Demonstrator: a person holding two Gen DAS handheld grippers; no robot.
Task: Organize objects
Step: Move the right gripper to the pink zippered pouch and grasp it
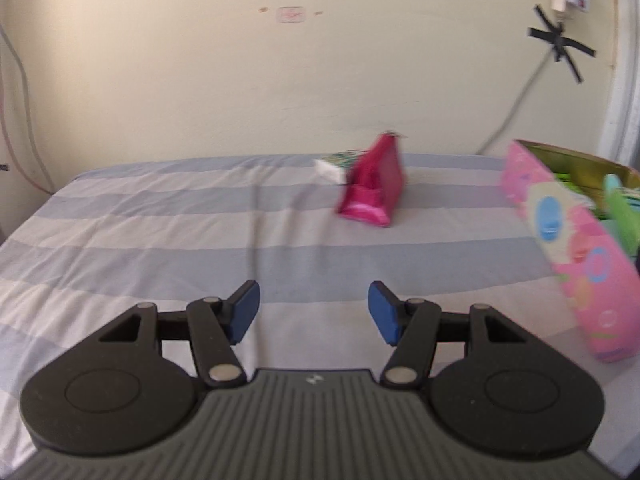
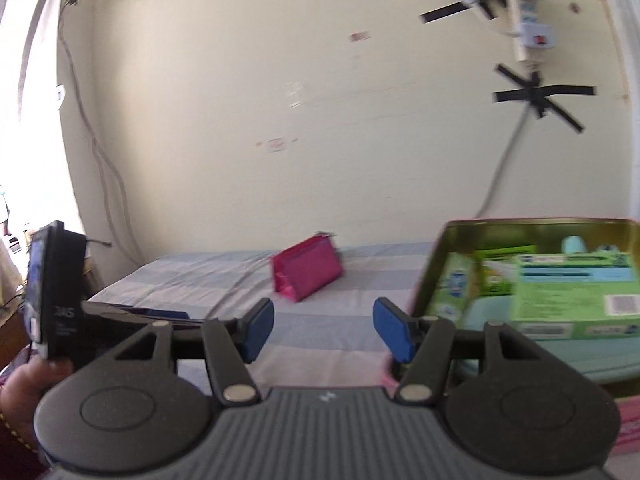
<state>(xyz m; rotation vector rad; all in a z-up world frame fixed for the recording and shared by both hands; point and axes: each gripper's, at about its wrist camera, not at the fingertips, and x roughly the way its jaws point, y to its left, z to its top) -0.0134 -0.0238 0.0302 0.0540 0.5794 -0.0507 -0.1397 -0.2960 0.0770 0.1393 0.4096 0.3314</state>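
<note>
A magenta pouch (image 1: 372, 184) stands on the striped bed sheet (image 1: 160, 224) near the far wall; it also shows in the right wrist view (image 2: 306, 270). A white and green packet (image 1: 334, 166) lies behind it. A pink tin box (image 1: 568, 240) at the right holds green boxes (image 2: 572, 292) and other packs; its gold inside wall (image 2: 520, 232) shows in the right wrist view. My left gripper (image 1: 314, 312) is open and empty, low over the sheet, well short of the pouch. My right gripper (image 2: 324, 332) is open and empty, just left of the box.
The cream wall (image 1: 280, 80) rises behind the bed, with cables and black tape crosses (image 2: 540, 96). A power strip (image 2: 532, 32) hangs at upper right. The other gripper's body (image 2: 52, 292) and a hand (image 2: 24, 392) are at the left edge.
</note>
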